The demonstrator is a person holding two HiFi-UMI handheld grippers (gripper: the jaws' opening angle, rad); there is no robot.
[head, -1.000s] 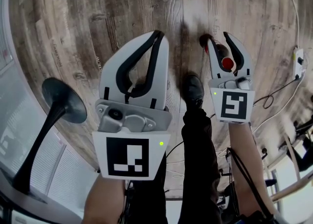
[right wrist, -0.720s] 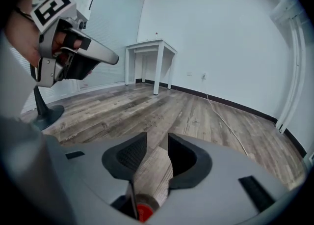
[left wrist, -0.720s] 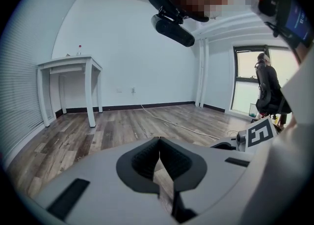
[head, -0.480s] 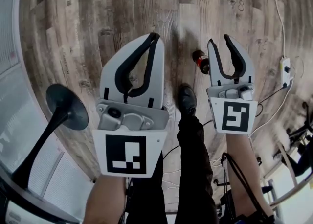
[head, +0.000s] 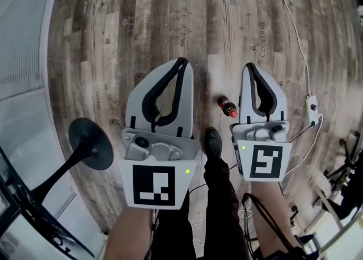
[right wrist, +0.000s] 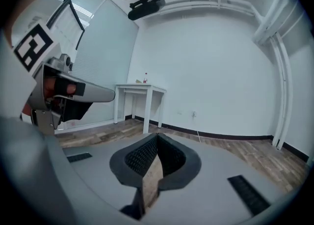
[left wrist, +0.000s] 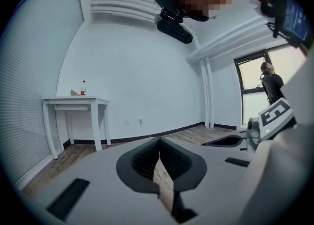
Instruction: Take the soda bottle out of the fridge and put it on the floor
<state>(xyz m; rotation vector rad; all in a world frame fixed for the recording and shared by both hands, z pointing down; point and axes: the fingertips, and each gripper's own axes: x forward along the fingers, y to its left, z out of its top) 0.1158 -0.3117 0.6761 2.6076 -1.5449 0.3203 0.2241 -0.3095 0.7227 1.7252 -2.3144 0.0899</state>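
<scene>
The soda bottle (head: 227, 107), dark with a red cap, stands alone on the wooden floor (head: 142, 20) just ahead of a person's black shoe (head: 212, 141). High above the floor, my right gripper (head: 250, 65) is right of the bottle and apart from it. Its jaws have just been closing, with nothing between them, and their tips now meet (right wrist: 157, 135). Left of the bottle, my left gripper (head: 182, 59) is also raised and shut on nothing, tips touching (left wrist: 159, 139). Both grippers point roughly level at a white wall.
A black stand with a round base (head: 91, 142) is at the lower left. A white power strip (head: 312, 108) and its cable lie on the floor at the right. A white table (left wrist: 76, 102) with a small bottle (left wrist: 83, 87) stands by the far wall.
Both grippers rose well away from the floor. The right jaws, open around the bottle's top a second ago, came off it and shut empty. The bottle stayed standing on the floor.
</scene>
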